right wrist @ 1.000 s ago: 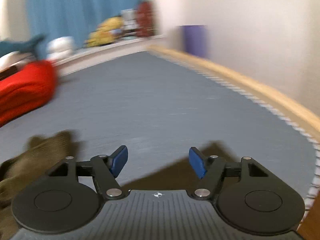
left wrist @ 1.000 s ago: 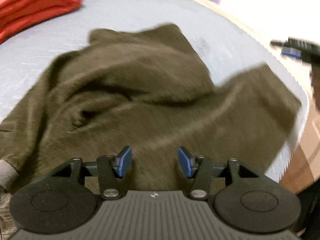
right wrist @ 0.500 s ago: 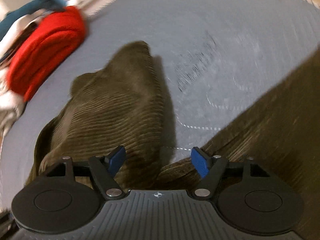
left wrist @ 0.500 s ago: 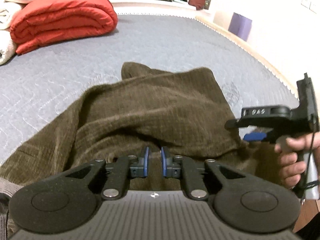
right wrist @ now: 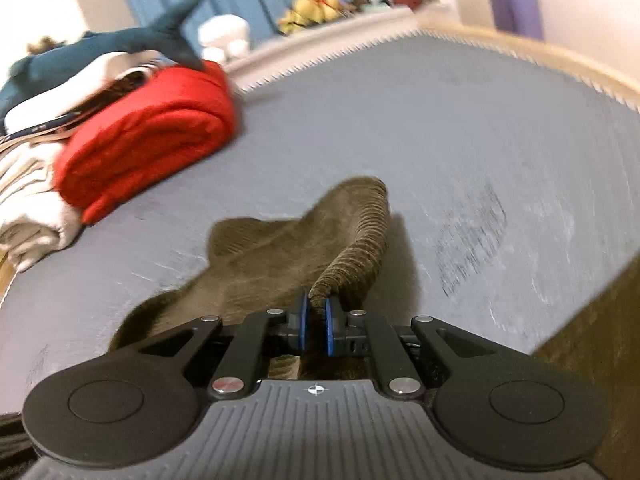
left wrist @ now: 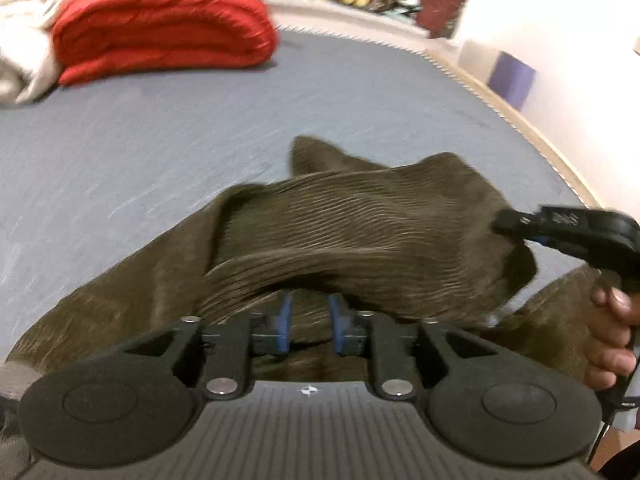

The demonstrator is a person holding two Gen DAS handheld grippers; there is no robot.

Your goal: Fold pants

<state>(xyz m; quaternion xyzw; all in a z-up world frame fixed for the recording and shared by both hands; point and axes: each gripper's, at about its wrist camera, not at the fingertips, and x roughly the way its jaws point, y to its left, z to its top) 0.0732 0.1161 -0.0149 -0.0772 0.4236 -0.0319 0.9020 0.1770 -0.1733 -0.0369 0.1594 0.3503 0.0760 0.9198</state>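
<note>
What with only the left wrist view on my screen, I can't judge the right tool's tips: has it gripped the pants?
Observer: Yes. The right tool has just been closing and now pinches a raised fold of the pants between its pads.
Operator: Anything up by the red blanket that I can't see?
Observer: A blue shark plush lies on the white bedding, its tail over the red blanket.
</note>
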